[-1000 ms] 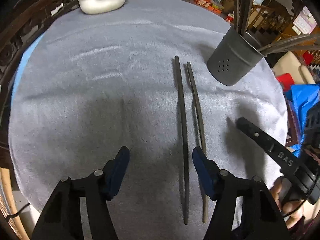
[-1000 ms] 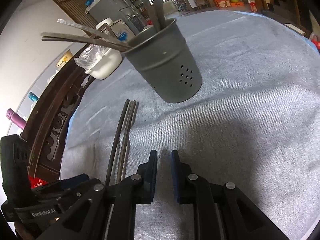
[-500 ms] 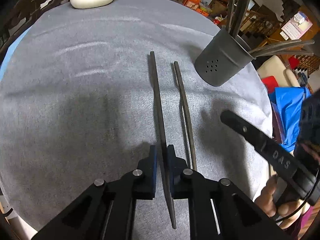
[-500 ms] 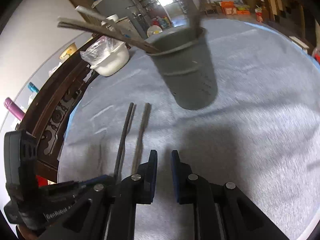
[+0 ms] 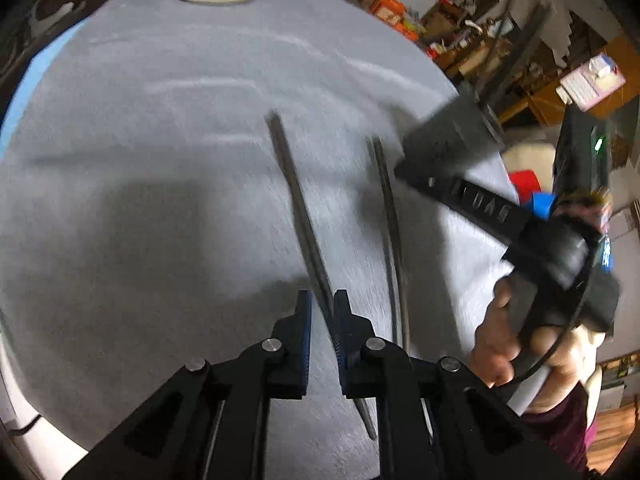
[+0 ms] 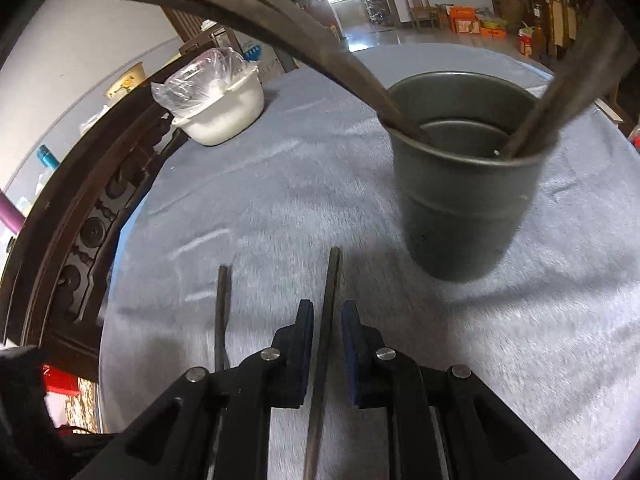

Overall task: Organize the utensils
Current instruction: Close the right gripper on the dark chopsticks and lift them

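My left gripper [image 5: 320, 304] is shut on a dark chopstick [image 5: 296, 196], which slants away over the grey cloth. A second chopstick [image 5: 390, 224] lies flat to its right. In the right wrist view this second chopstick [image 6: 330, 288] runs along the narrow gap of my right gripper [image 6: 324, 312], and the pads do not press on it. The held chopstick [image 6: 222, 300] shows to the left there. A grey metal holder [image 6: 460, 220] with several long utensils leaning in it stands just beyond, to the right. A hand holds the right gripper [image 5: 408, 172] near the holder [image 5: 444, 140].
A white tub [image 6: 224, 116] lined with a plastic bag sits at the far left of the round table [image 6: 500, 360]. Dark carved wood [image 6: 80, 220] curves along the table's left edge. Beyond the table's right edge are red and blue things [image 5: 528, 184].
My left gripper closed on the left chopstick and shifted it away from the other one. My right gripper swung in over the second chopstick, closer to the holder.
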### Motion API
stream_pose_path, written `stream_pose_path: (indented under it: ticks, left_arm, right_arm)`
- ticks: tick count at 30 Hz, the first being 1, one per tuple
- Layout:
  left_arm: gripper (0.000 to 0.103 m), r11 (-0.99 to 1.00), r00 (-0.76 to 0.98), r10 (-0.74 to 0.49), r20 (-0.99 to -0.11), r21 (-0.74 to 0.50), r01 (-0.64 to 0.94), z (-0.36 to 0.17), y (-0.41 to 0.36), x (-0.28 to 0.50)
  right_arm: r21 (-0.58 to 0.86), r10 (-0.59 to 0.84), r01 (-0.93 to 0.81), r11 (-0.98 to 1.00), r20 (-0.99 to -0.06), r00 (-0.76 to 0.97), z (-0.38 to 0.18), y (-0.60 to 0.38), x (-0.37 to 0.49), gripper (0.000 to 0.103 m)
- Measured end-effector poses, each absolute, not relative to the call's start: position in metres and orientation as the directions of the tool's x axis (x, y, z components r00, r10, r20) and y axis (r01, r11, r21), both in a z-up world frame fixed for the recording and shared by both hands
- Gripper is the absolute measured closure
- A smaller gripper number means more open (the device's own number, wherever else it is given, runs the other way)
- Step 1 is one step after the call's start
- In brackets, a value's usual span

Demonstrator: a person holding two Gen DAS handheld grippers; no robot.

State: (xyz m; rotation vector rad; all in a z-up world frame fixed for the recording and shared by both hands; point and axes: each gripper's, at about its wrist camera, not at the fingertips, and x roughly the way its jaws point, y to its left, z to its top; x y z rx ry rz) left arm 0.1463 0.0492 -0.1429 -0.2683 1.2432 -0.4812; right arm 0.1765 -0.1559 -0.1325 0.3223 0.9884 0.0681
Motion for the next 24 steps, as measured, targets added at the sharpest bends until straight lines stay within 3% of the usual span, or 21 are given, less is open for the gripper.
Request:
stream_pose_path:
  ticks: [4, 6, 8, 10, 14, 16, 24]
  left_arm:
    - [0.092, 0.884, 0.267, -0.466, -0.844, -0.433, 0.174, -0.134, 0.063, 0.170]
    - [0.088, 0.888, 0.269, -0.460, -0.846, -0.434, 0.152, -0.131, 0.068, 0.182]
    - [0.072, 0.890, 0.269, -0.456, -0.849, -0.437, 0.130, -0.129, 0.075, 0.189]
    - [0.066, 0.897, 0.266, -0.442, -0.857, -0.432, 0.100, -0.132, 0.074, 0.202]
    - [0.066, 0.908, 0.249, -0.417, -0.874, -0.410, 0.082, -0.132, 0.072, 0.220]
    - [0.066, 0.915, 0.244, -0.403, -0.882, -0.397, 0.075, -0.131, 0.070, 0.228]
    - [0.066, 0.937, 0.183, -0.349, -0.919, -0.339, 0.082, -0.144, 0.034, 0.266]
  right_arm:
    - [0.268, 0.170, 0.109, 0.957, -0.826, 0.537, -0.139, -0.152, 0.192, 0.085]
    - [0.233, 0.136, 0.131, 0.964, -0.849, 0.510, -0.146, -0.150, 0.201, 0.084]
    - [0.246, 0.150, 0.135, 0.960, -0.856, 0.495, -0.151, -0.150, 0.207, 0.084]
    - [0.217, 0.122, 0.133, 0.967, -0.855, 0.505, -0.151, -0.148, 0.209, 0.084]
    - [0.174, 0.091, 0.114, 0.978, -0.851, 0.517, -0.153, -0.143, 0.213, 0.086]
    - [0.159, 0.081, 0.107, 0.982, -0.850, 0.521, -0.152, -0.143, 0.210, 0.093]
    - [0.254, 0.148, 0.096, 0.963, -0.788, 0.597, -0.134, -0.168, 0.182, 0.096]
